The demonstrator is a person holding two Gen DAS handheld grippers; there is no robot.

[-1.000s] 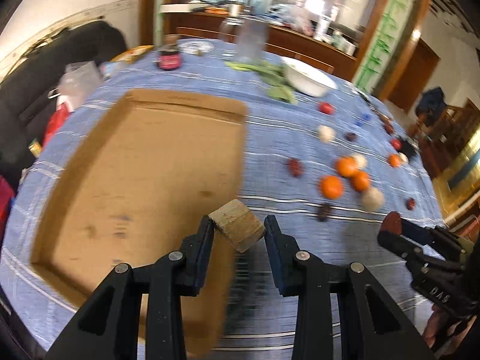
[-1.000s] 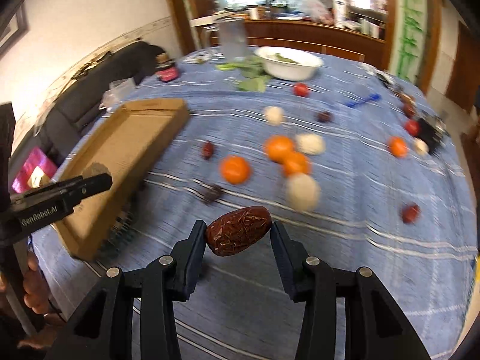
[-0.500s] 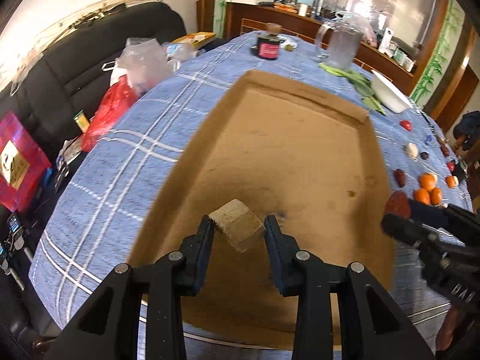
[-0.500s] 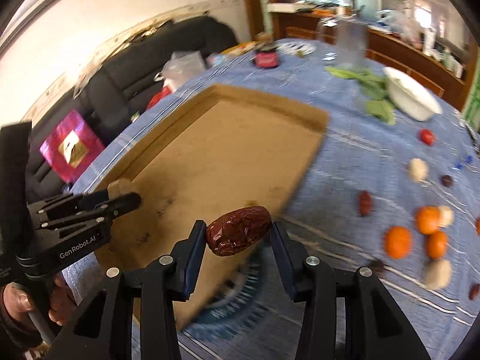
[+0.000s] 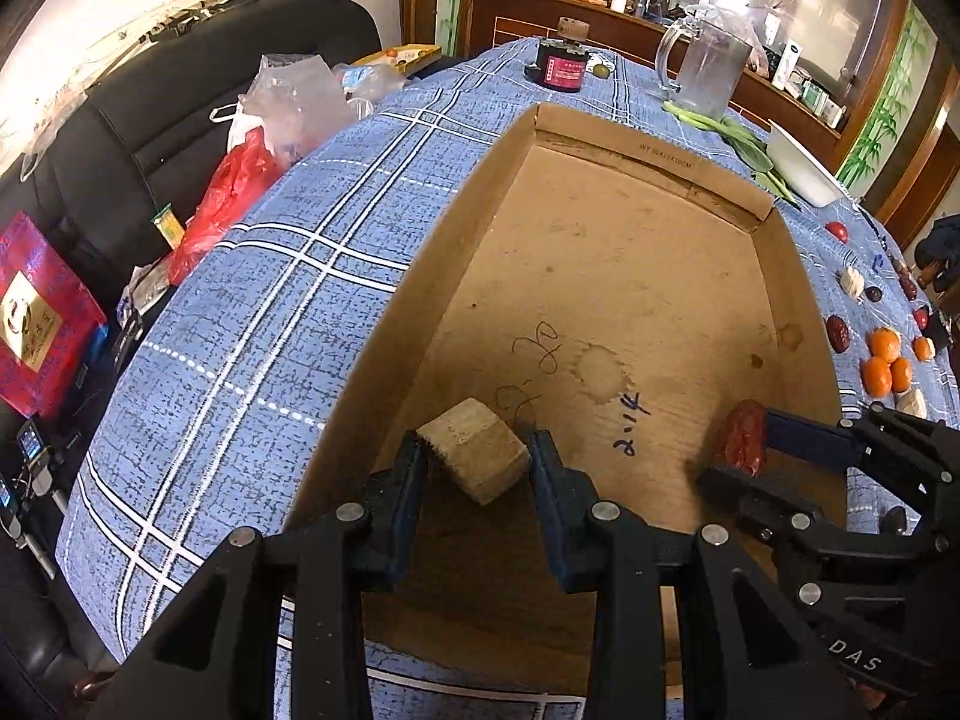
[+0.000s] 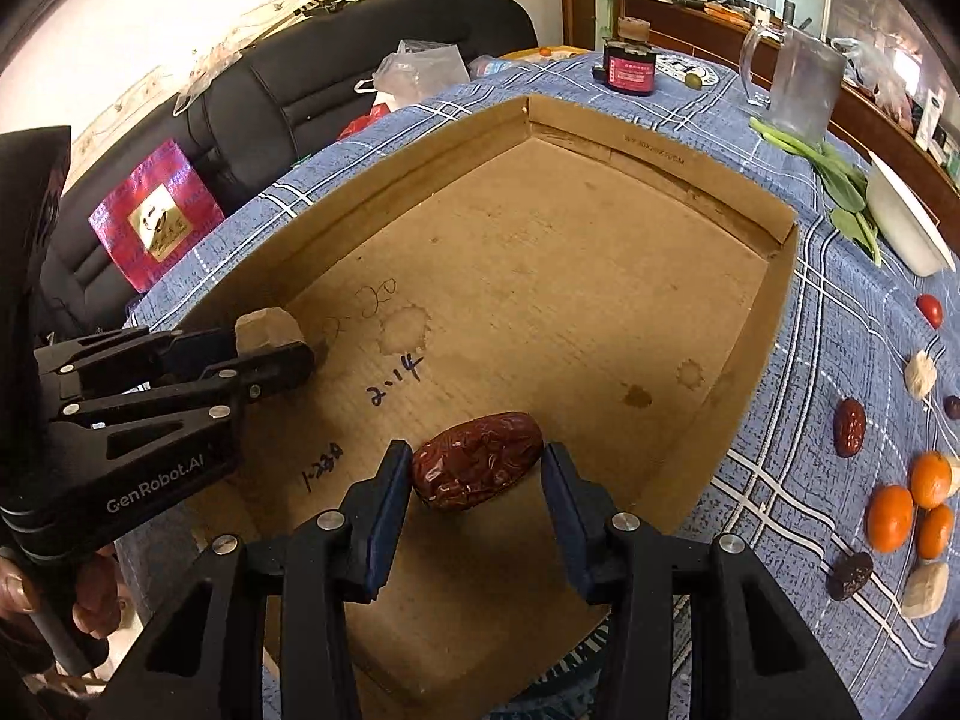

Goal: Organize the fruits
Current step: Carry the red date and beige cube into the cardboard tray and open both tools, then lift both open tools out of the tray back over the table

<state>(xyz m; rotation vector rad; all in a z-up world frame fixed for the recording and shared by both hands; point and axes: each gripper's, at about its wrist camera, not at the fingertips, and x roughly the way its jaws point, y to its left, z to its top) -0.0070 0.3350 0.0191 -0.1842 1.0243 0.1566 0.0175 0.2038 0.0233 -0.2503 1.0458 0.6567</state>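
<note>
Both tongs are now hanging over the cardboard tray [image 5: 600, 276], where a second ago they were over the blue checked tabletop [image 5: 270, 300] beside the scattered fruit, with the tray off to the left. The left tongs [image 5: 474, 456] are gripping a pale tan block [image 5: 477, 456] between both pads above the near left part of the tray floor, the same hold as before. The right tongs [image 6: 477, 468] are hanging over the near right part of the tray with the red date [image 6: 477, 468] between the pads; their jaws have just been opening a little, and the date is touching the left pad while a slim gap is showing at the right pad. The oranges [image 6: 906, 510], another date [image 6: 849, 426] and the pale pieces [image 6: 921, 372] are lying on the cloth to the right of the tray, now at the frame edge. A glass jug [image 5: 708, 66] and a white bowl [image 5: 804, 171] are standing at the far end
</note>
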